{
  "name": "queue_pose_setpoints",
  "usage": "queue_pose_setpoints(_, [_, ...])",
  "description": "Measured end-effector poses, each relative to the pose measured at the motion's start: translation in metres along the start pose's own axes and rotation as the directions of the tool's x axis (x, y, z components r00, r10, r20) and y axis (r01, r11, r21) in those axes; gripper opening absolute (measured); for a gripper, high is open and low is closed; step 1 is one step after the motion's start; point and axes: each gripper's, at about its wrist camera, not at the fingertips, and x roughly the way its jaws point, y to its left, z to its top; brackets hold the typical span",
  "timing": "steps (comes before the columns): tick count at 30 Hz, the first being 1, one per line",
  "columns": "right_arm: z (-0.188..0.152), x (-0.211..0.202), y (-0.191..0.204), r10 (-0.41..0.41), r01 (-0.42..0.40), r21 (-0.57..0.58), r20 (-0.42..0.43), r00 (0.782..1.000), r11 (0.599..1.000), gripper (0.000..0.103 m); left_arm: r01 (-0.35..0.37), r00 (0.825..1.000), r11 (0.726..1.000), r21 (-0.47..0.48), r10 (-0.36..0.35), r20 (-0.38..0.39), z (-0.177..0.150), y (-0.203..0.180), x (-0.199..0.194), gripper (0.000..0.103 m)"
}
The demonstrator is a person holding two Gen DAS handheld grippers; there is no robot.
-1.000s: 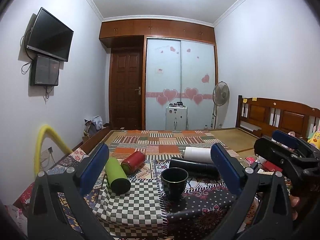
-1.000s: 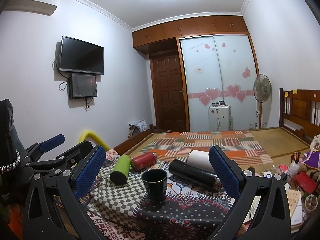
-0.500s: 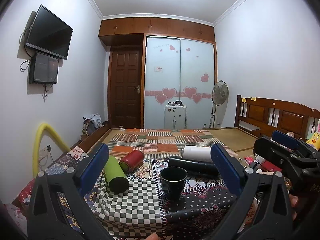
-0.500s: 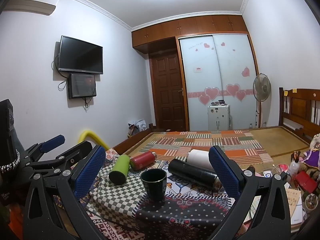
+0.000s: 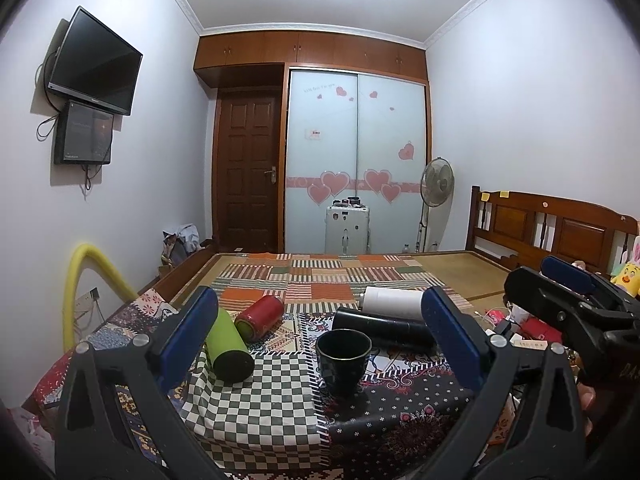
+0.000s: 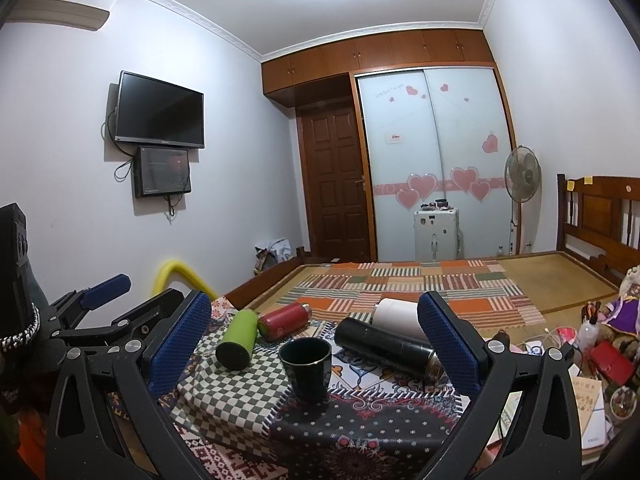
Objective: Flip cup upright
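Patchwork cloth (image 5: 256,412) bears upright cup (image 5: 343,360), bedroom behind.

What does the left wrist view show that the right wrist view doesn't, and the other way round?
Only the left wrist view shows the right gripper from the side, open, and a yellow plush toy by the headboard.

Only the right wrist view shows the left gripper from the side, open, the air conditioner high on the wall, and a doll in purple.

Both show the dark cup standing upright, mouth up, on the patterned cloth, with the green bottle, red bottle, black flask and white cylinder lying on their sides.
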Motion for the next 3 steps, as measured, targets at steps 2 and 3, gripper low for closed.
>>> queue_pose_setpoints(2, [0.0004, 0.0004, -0.0001, -0.001, 0.001, 0.000, 0.000, 1.000, 1.000, 0.103, 0.003, 1.000, 1.000, 0.000, -0.003, -0.004, 0.0000, -0.0001, 0.0011, 0.103])
queue_pose_setpoints(3, [0.0007, 0.0010, -0.0006, -0.001, 0.001, 0.001, -0.002, 1.000, 1.000, 0.103, 0.005, 1.000, 1.000, -0.001, -0.005, -0.007, -0.0006, -0.0006, 0.0014, 0.103])
